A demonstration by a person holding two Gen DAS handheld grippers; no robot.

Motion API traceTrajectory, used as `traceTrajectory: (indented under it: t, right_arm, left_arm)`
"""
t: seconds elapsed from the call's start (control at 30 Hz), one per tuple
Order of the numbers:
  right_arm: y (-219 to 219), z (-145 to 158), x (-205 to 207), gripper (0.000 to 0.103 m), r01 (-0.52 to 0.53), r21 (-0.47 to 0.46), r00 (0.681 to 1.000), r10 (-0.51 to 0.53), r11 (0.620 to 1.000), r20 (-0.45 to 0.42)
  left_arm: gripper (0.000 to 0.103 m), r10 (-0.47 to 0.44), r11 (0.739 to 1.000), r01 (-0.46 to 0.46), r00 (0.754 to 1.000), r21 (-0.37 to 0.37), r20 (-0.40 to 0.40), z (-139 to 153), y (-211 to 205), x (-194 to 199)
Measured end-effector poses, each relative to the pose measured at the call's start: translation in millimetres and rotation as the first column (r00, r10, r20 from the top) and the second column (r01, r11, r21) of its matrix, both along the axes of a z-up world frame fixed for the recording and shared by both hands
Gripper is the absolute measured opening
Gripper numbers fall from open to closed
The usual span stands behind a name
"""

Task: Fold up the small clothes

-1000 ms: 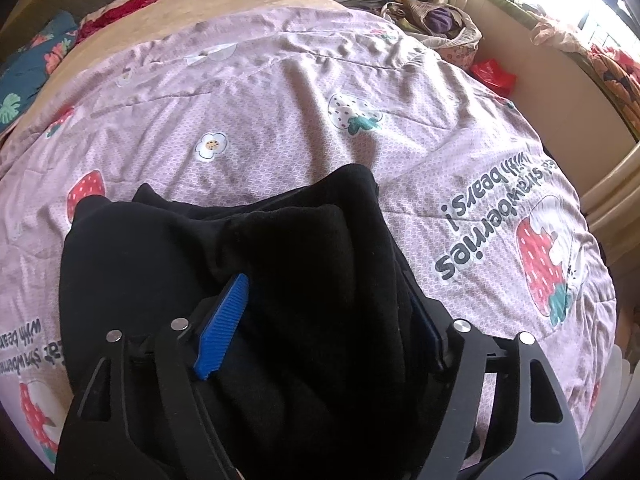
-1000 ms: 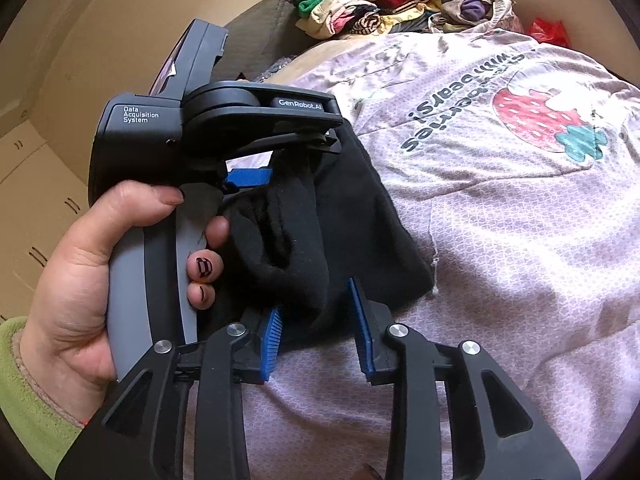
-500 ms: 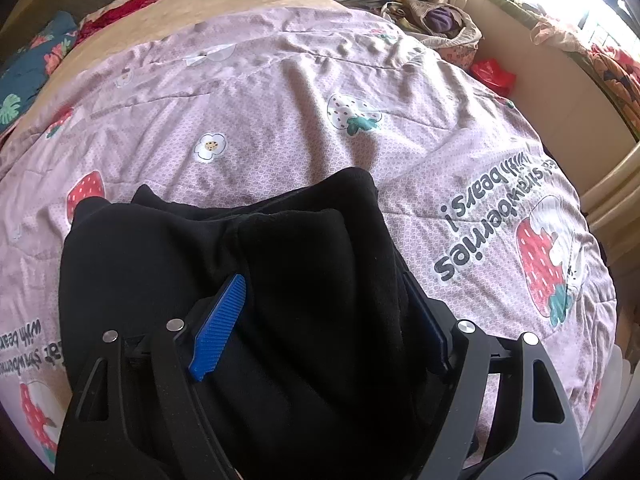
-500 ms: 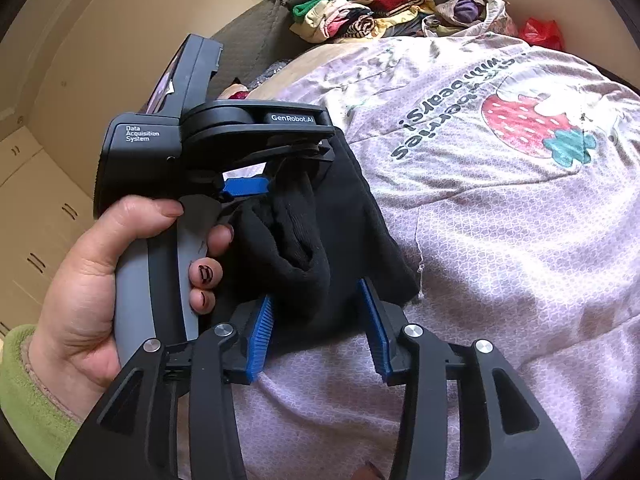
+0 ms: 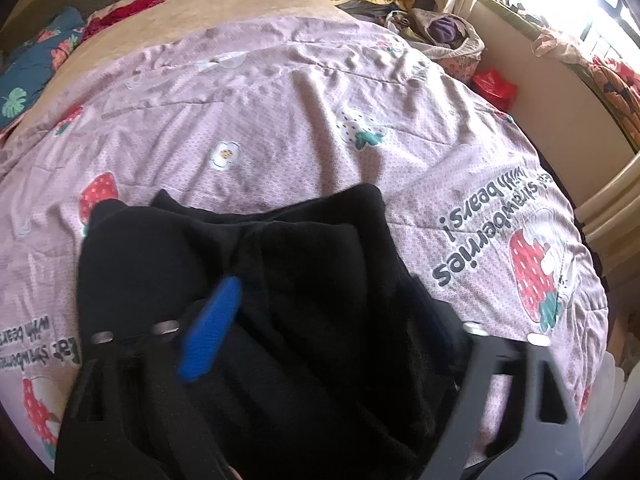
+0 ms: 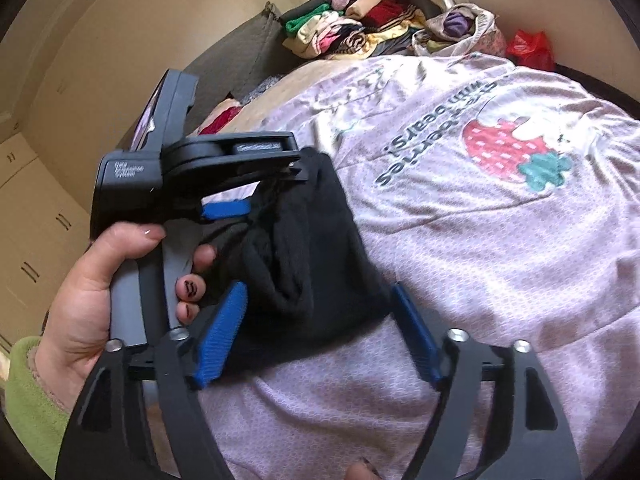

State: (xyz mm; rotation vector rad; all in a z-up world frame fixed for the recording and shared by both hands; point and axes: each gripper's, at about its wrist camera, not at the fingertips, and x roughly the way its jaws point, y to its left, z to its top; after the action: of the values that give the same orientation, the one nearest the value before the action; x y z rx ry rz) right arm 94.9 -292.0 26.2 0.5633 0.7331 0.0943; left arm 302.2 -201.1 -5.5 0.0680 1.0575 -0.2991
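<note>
- Jaws on both tools are opening at this moment: the right gripper (image 6: 316,334) stands wide, its blue pads clear of the cloth on either side, and the left gripper (image 5: 320,332) spreads too, the black garment (image 5: 280,300) bunched between its pads with neither pad seen pressing on it.
- Garment looks soft, thick and light, something like fleece or knit; I judge it will slump and unfold rather than keep a crease, and it should not slip much against ribbed pads.
- A fair place to take hold, to my eye, is a free edge or corner of the upper layer, where the fold stands proud (image 6: 280,264), not the thick middle.
- It lies near the closer edge of the pink strawberry-print bedspread (image 5: 320,112), partly doubled over on itself.
- The person's hand (image 6: 104,292) grips the left tool's handle, a green sleeve at the wrist.
- Hard to make out: black on black hides seams and layers, so what kind of garment it is stays unclear; the left tool's right pad is lost against the cloth, and its blue left pad (image 5: 212,332) is blurred.
- A heap of other clothes (image 6: 360,28) sits beyond the far edge.
</note>
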Motion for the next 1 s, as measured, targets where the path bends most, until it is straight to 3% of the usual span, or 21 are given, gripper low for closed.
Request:
traceTrajectory:
  t: [0.33,0.63,0.9,1.0]
  right_arm:
    - [-13,-2,-2,0.085,0.066,-0.031,0.998,-0.066,0.997,-0.01]
    - [-25,9,-7,0.086,0.102,-0.04,0.993,-0.1,0.994,0.055]
    - [-19,20,-7,0.086,0.111,-0.143,0.988,-0.095,0.983,0.118]
    - [-12,27,-5,0.08,0.098,-0.186,0.987,-0.071,0.978,0.146]
  left_arm:
    - [0.093,0.03,0.999,-0.031,0.999,0.014,0.029,16,14,-2]
    - [0.093,0.068,0.998,-0.069,0.995,0.008,0.074,30,44,-19]
    - [0.093,0.105,0.994,-0.107,0.985,0.005,0.136,35,78,-40]
    - [0.093,0.128,0.992,-0.129,0.981,-0.001,0.149,31,94,-47]
